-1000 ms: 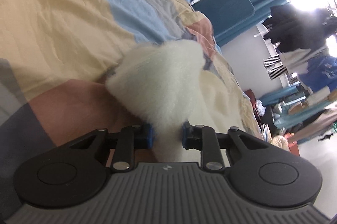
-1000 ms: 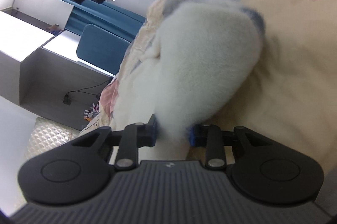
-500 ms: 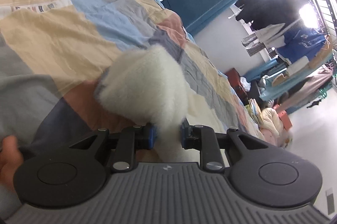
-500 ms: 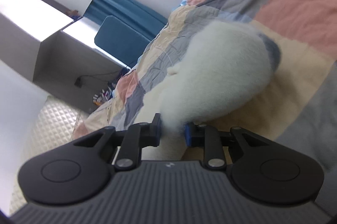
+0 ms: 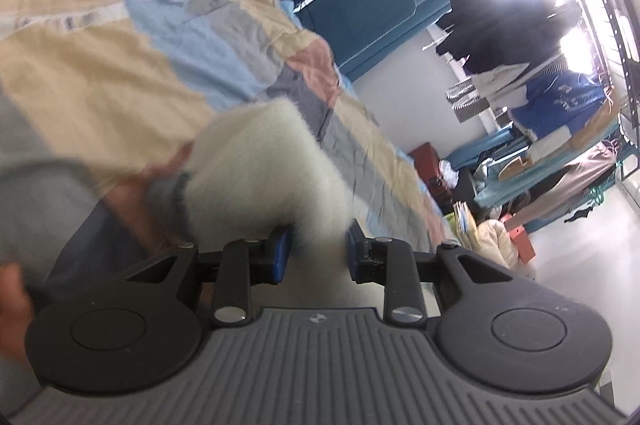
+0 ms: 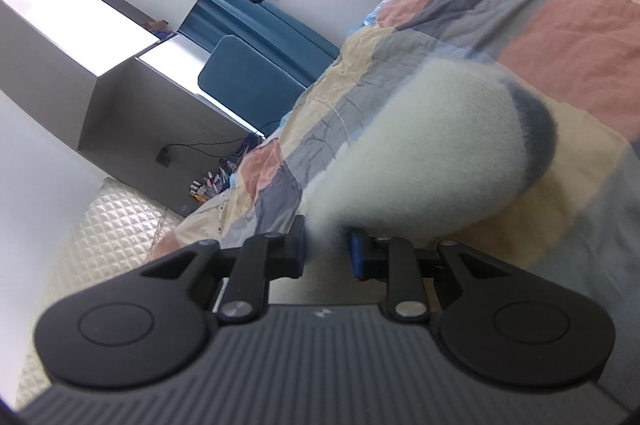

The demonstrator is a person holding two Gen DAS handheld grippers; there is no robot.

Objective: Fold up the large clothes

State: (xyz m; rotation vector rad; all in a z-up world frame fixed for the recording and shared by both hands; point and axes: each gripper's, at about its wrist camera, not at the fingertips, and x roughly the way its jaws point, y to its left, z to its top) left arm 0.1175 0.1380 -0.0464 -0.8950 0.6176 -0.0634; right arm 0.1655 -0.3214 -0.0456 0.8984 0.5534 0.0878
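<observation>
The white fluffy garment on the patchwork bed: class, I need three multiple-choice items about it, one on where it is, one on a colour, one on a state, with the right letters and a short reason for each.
1. Where does the white fluffy garment sit?
A. over the patchwork quilt
B. on the clothes rack
C. on the floor

2. What colour is the band at the garment's far end in the right wrist view?
A. red
B. dark grey
C. yellow

3. What is between the blue pads of the right hand-held gripper?
A. nothing
B. a hanger
C. a pinch of the white garment

Answers:
1 A, the quilt's coloured patches lie behind and around it.
2 B, a dark grey band rims the white pile.
3 C, white fluff runs down between the pads; the left hand-held gripper also has fluff between its pads, and its jaws are opening.
</observation>
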